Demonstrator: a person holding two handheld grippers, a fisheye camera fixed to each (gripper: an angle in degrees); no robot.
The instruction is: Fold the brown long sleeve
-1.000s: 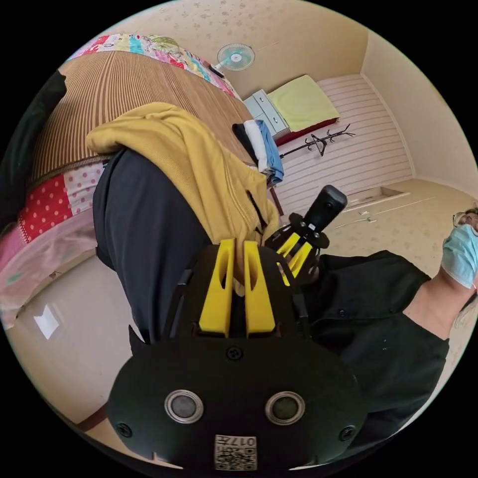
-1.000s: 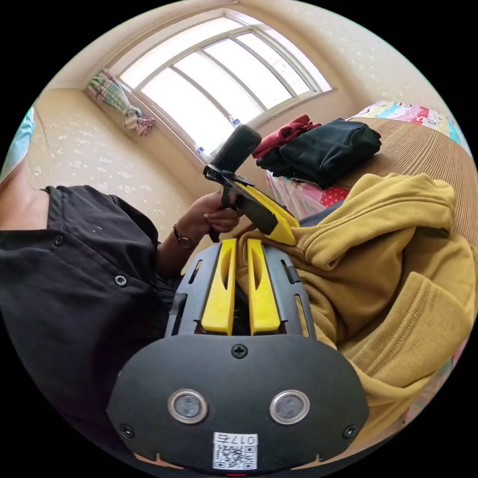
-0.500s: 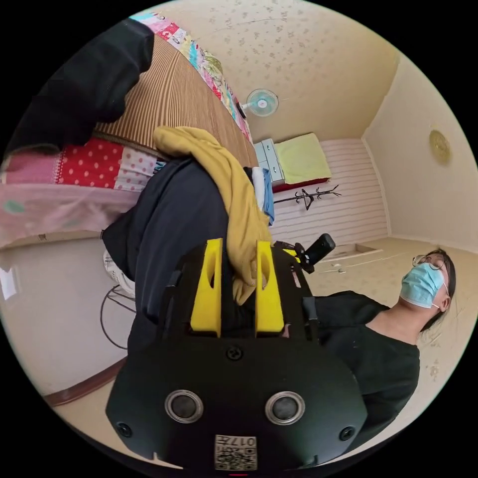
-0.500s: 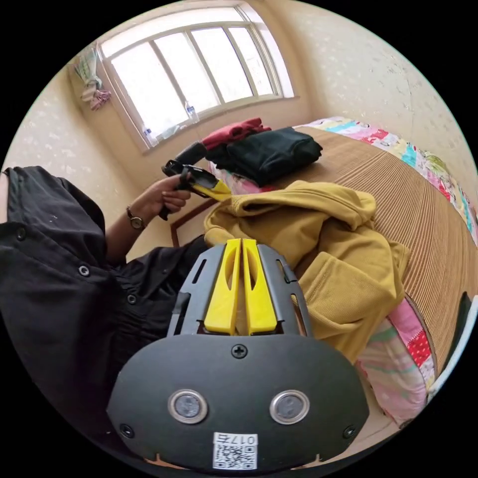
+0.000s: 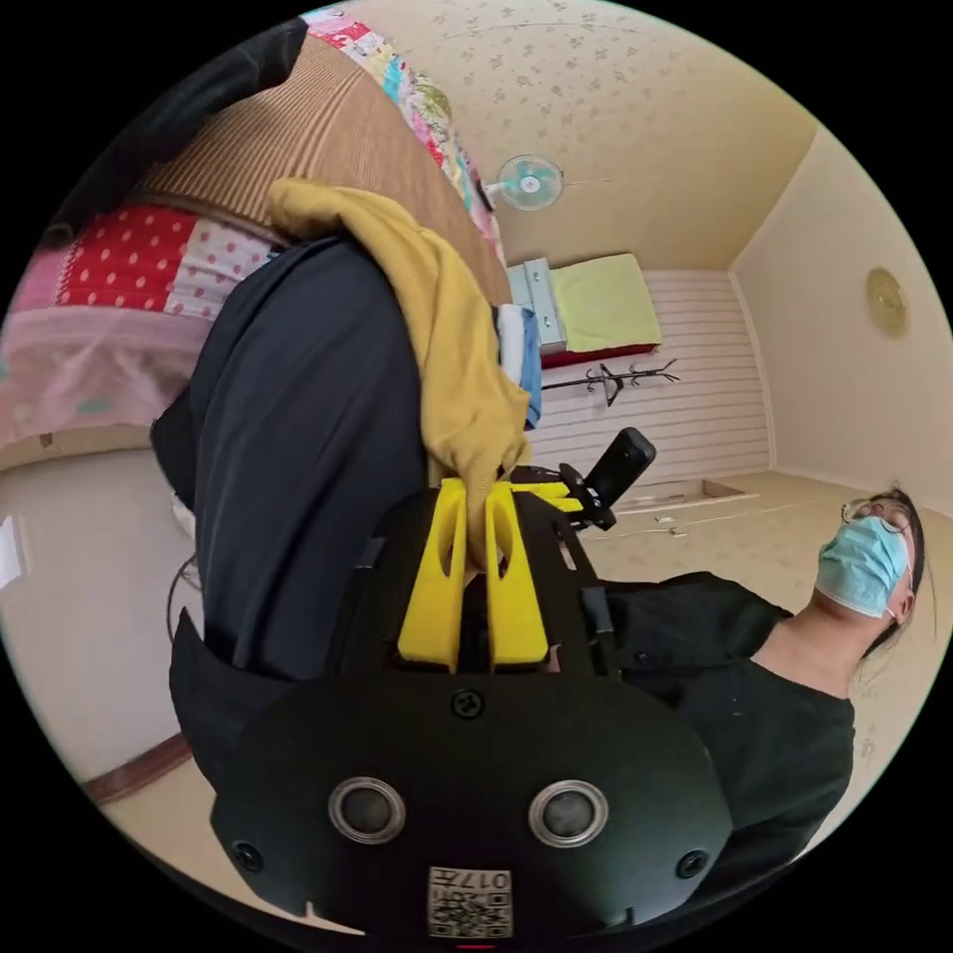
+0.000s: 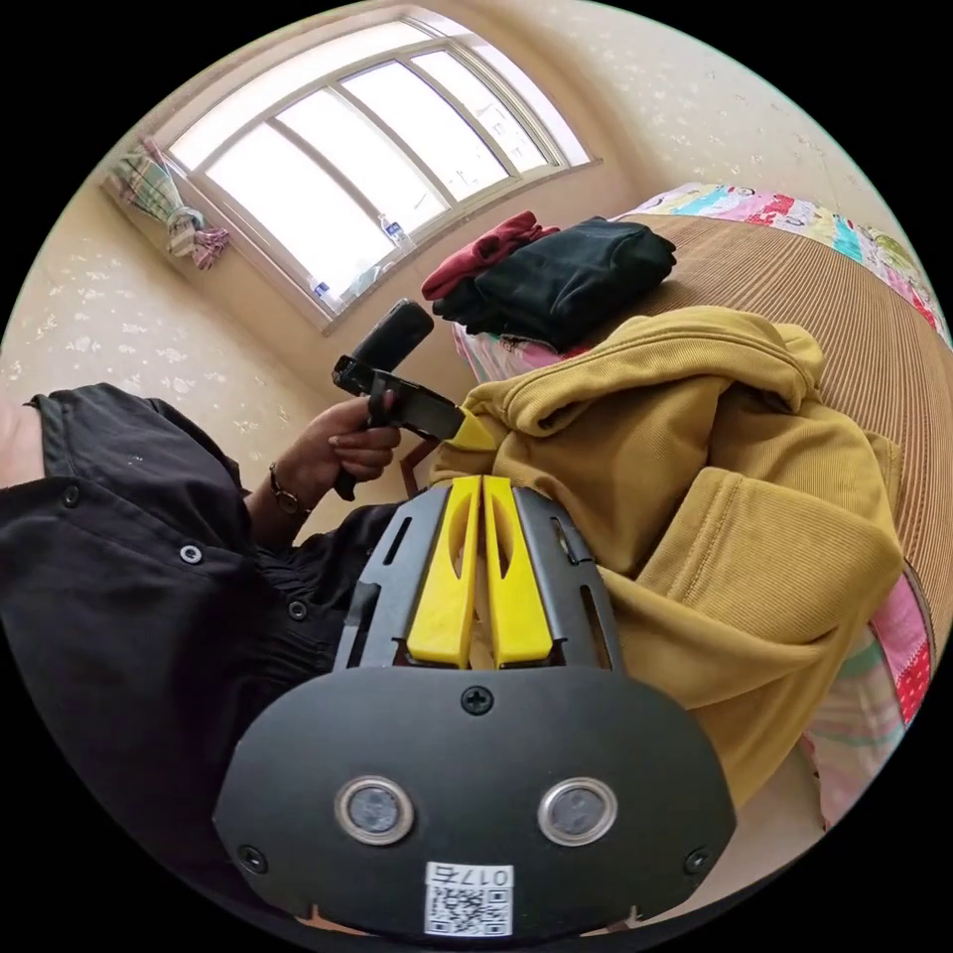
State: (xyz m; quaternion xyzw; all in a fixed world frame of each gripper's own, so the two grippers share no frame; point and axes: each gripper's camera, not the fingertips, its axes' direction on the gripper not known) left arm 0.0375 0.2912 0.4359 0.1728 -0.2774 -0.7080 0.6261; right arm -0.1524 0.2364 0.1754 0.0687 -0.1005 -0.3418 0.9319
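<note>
The mustard-yellow ribbed long-sleeve garment (image 6: 735, 516) spills past the bed's edge, its lower part cut off. The dark folded clothes pile (image 6: 566, 273) hides the red garment (image 6: 481, 253) beneath.

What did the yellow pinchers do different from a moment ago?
The left gripper opened half a second ago and has now closed on the mustard long sleeve again. The right gripper kept its jaws shut on the garment's edge throughout. The garment still hangs half off the bed, and the folded dark clothes on it have not moved.
</note>
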